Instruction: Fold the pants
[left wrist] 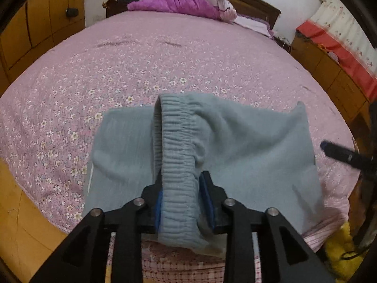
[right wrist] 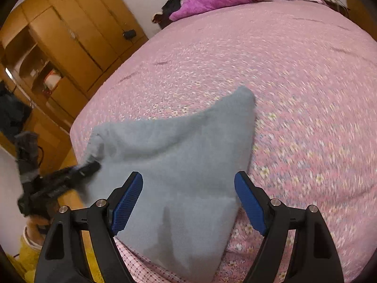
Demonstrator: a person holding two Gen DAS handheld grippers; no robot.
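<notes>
Grey-blue fleece pants (left wrist: 247, 146) lie folded near the front edge of the bed. Their ribbed elastic waistband (left wrist: 176, 136) loops up off the cloth and runs between the blue pads of my left gripper (left wrist: 181, 176). The band lies loose there, with a shadowed gap on the right side, so the jaws stand open around it. In the right wrist view the pants (right wrist: 179, 146) rise to a point at the far corner. My right gripper (right wrist: 188, 174) hovers wide open over their near edge, pads clear of the cloth. The left gripper (right wrist: 87, 168) shows blurred at the pants' left edge.
The bed has a pink floral cover (left wrist: 117, 70) with a purple quilt (left wrist: 188, 0) heaped at the headboard. A wooden wardrobe (right wrist: 70, 35) stands left of the bed. A low wooden cabinet with a red cloth (left wrist: 329, 54) stands to the right. Something yellow (left wrist: 339, 243) lies on the floor.
</notes>
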